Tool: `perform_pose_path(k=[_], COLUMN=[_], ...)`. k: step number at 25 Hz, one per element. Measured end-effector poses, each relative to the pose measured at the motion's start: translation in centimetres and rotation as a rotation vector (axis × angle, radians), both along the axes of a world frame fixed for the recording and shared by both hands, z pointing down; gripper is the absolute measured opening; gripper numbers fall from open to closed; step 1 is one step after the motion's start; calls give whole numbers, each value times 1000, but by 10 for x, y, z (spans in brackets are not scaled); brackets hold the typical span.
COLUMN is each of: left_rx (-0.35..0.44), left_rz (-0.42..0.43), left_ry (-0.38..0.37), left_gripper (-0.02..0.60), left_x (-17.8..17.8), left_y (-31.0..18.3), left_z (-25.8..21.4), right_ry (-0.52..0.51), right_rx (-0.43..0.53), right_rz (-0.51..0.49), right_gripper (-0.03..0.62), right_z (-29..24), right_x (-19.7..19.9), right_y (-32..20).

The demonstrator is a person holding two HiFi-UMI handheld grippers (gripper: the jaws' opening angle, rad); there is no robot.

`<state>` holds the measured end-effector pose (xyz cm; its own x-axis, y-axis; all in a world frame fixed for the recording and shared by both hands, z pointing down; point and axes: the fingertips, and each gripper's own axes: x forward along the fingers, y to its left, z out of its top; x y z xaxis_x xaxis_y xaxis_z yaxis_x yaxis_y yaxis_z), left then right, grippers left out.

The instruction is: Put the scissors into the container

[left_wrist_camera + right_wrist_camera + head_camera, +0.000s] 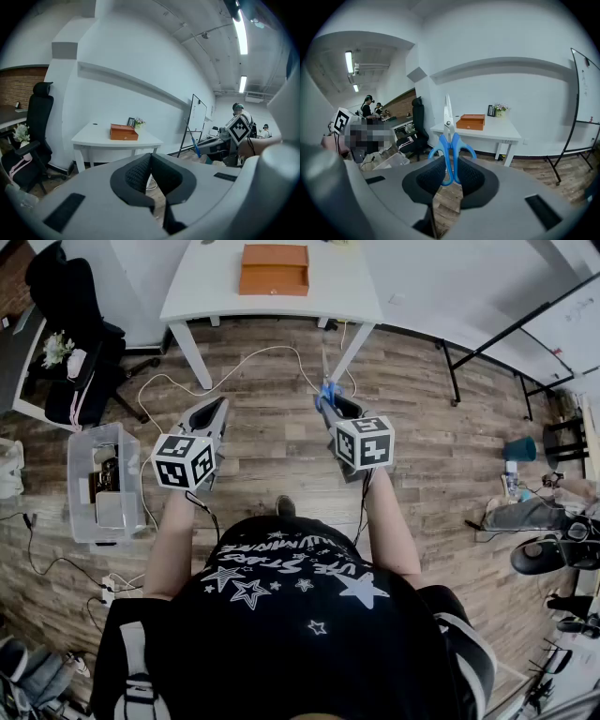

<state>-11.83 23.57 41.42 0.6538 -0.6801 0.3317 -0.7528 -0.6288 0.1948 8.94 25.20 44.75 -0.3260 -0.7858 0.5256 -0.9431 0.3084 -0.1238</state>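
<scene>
- The right gripper [449, 168] has its jaws closed on the blue handle loops of the scissors [449, 140]. The pads press the loops from both sides.
- The scissors blades are closed and point away from the gripper, upright in the right gripper view.
- In the head view, the right gripper [330, 401] holds the scissors [325, 390] in the air above the wooden floor [422, 456], short of the white table [216, 292].
- The left gripper [151, 161] has its jaws fully together, pad against pad, with nothing between them.
- In the head view, the left gripper [216, 413] is level with the right one, well apart from it, also above the floor.
- The orange container [274, 270] stands on the white table, set back from its near edge and roughly midway between its left and right edges. It is well apart from the scissors.
- A clear plastic bin [103, 484] stands on the floor to the left of the person.
- A white cable [244, 362] lies on the floor along the table's near edge.
- A black office chair [70, 296] stands beyond the table's left edge.
</scene>
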Motion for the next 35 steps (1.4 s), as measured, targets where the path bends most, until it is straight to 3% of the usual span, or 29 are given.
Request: perform_pose_path(k=[12, 17, 26, 35], left_rx=[-9, -38, -18, -33], left_rz=[-21, -62, -130, -177], left_ry=[-12, 3, -10, -7], left_gripper=[19, 18, 20, 19], left_x=[29, 46, 72, 63], left_y=[-9, -11, -9, -16], left_z=[8, 18, 20, 28], right_ry=[-22, -23, -46, -74], right_rx=[-1, 9, 28, 12], right_rz=[-13, -36, -93, -110], right_gripper=[100, 100, 100, 100], right_z=[9, 14, 19, 31], right_x=[27, 46, 79, 77], right_y=[-8, -17, -34, -45])
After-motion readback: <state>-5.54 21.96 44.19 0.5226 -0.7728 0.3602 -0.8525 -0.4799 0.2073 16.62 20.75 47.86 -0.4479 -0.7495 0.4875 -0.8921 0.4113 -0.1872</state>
